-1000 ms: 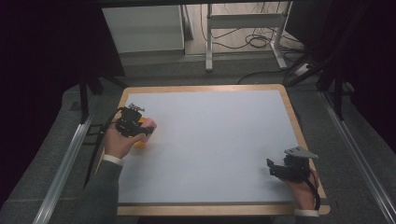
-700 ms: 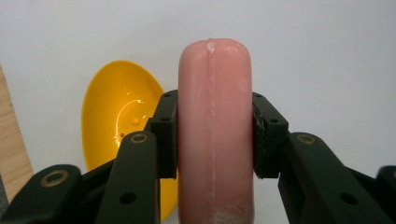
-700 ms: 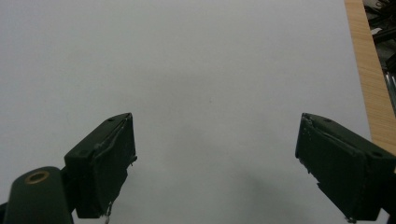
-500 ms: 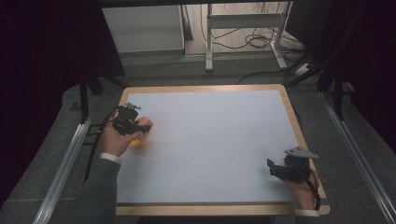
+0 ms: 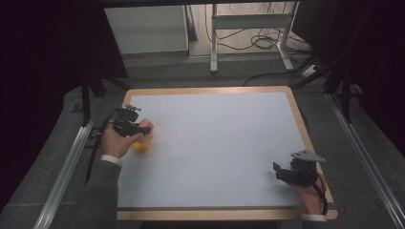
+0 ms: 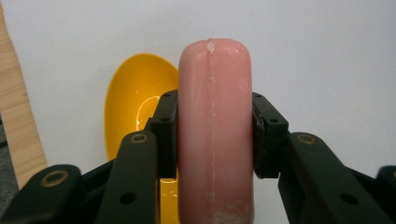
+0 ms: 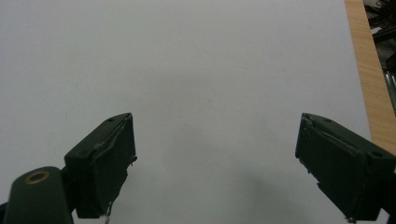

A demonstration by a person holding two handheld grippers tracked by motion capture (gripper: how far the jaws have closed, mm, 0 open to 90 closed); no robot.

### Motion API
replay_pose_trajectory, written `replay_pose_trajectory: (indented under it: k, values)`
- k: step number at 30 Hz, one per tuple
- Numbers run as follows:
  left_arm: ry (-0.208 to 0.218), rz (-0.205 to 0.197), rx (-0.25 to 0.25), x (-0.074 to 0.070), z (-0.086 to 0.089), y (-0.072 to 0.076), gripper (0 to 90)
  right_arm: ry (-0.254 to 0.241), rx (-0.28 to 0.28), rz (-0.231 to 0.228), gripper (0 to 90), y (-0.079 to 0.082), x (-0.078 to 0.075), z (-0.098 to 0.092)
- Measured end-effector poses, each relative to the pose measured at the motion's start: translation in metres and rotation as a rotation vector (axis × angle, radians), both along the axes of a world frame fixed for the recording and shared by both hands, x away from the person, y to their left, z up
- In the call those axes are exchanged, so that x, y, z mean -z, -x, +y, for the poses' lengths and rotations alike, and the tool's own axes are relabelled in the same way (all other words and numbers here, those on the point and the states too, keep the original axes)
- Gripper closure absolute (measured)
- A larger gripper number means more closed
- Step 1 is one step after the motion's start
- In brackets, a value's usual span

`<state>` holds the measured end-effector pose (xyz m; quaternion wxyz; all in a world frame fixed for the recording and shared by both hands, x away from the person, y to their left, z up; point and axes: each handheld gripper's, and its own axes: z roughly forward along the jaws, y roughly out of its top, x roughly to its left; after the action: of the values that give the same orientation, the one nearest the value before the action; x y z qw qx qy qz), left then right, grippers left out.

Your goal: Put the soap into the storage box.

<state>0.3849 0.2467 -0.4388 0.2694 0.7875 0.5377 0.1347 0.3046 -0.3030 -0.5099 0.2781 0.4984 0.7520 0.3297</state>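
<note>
A pink sausage-shaped cylinder [image 6: 215, 130] is clamped between the two black jaws of my left gripper [image 6: 215, 112], whose pads press on its sides. Below and left of it lies a yellow bowl-like shell [image 6: 133, 100] on the white table top. In the high view the left gripper [image 5: 128, 123] is near the table's left edge, with the pink cylinder [image 5: 145, 127] sticking out over the yellow shell [image 5: 142, 145]. My right gripper [image 5: 282, 172] rests at the front right corner. Its jaws [image 7: 215, 126] stand wide apart with nothing between them.
The white table top has a wooden rim [image 5: 297, 109]. Metal rails [image 5: 67, 167] run along both sides. Beyond the far edge stand a grey cabinet [image 5: 145, 28], a metal frame [image 5: 214, 43] and cables [image 5: 260, 40] on the floor.
The left hand with the pink cylinder has drifted slightly to the left. The right hand has kept still.
</note>
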Motion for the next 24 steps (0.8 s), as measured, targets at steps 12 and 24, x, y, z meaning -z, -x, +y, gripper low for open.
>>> replay_pose_trajectory:
  k: [12, 24]
  values:
    - [-0.003, 0.013, -0.027, 0.007, 0.008, -0.004, 60.2, 0.002, 0.001, 0.002, 12.0, 0.0, 0.001, 0.0]
    - [0.002, 0.033, -0.053, 0.017, 0.017, -0.008, 60.1, 0.002, 0.002, 0.002, 12.0, 0.0, 0.001, -0.001]
